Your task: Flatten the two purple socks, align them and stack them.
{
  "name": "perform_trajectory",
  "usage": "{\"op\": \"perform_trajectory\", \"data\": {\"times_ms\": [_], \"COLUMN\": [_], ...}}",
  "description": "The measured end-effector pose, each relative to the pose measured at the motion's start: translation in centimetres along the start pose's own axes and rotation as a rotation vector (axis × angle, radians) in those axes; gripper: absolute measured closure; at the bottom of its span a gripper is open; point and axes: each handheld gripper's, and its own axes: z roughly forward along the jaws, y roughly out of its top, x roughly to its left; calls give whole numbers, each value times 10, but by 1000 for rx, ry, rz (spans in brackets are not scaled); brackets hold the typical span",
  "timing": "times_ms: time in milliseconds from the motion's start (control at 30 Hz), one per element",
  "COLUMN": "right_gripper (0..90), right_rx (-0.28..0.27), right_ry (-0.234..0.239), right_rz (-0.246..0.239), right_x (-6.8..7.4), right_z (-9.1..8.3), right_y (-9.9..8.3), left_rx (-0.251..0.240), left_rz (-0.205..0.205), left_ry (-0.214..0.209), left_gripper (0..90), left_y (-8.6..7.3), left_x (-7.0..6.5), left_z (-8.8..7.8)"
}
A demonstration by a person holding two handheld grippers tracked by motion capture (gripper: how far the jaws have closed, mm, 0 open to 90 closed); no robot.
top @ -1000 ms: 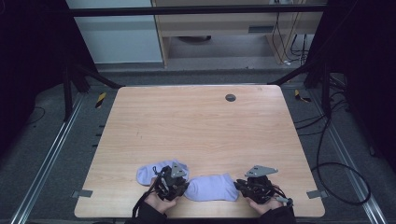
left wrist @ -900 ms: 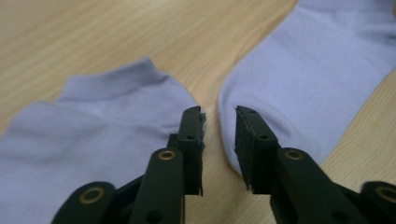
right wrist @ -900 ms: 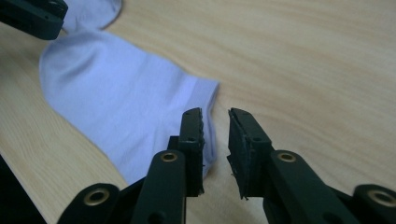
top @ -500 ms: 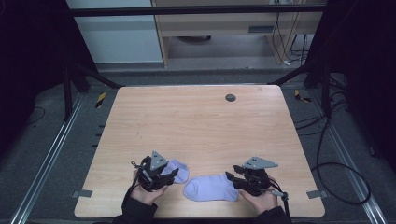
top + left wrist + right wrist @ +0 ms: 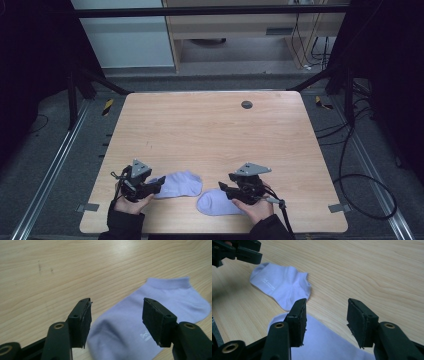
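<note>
Socks (image 5: 177,183) now separated; left gripper (image 5: 159,184), right gripper (image 5: 223,189) both wide, empty.

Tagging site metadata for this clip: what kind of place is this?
Probably a lab recording cell, not a home. A bare wooden table stands on grey floor between metal floor rails, with loose cables beside it, black drapes at the sides, and handheld grippers over two socks.
</note>
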Motion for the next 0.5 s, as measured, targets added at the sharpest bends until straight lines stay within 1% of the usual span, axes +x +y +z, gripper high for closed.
{"op": "perform_trajectory", "data": {"times_ms": [67,100,233,400,500], "right_gripper": [502,503,504,514,520], "right_rx": [1,1,14,25,34], "right_ry": [1,7,17,20,14], "right_rz": [-6,-4,-5,-10,-11], "right_x": [5,8,16,26,32], "right_z": [8,12,26,46,56], "right_y": [4,6,10,15,18], "left_rx": [11,16,42,45,61], "left_rz": [-5,-14,-35,-41,-43], "left_ry": [8,9,5,7,5], "left_gripper": [403,403,409,426,428], "left_y": [-5,-7,-16,-19,-21], "left_x": [7,8,17,22,24], "left_z": [-1,-1,-1,-1,0]}}
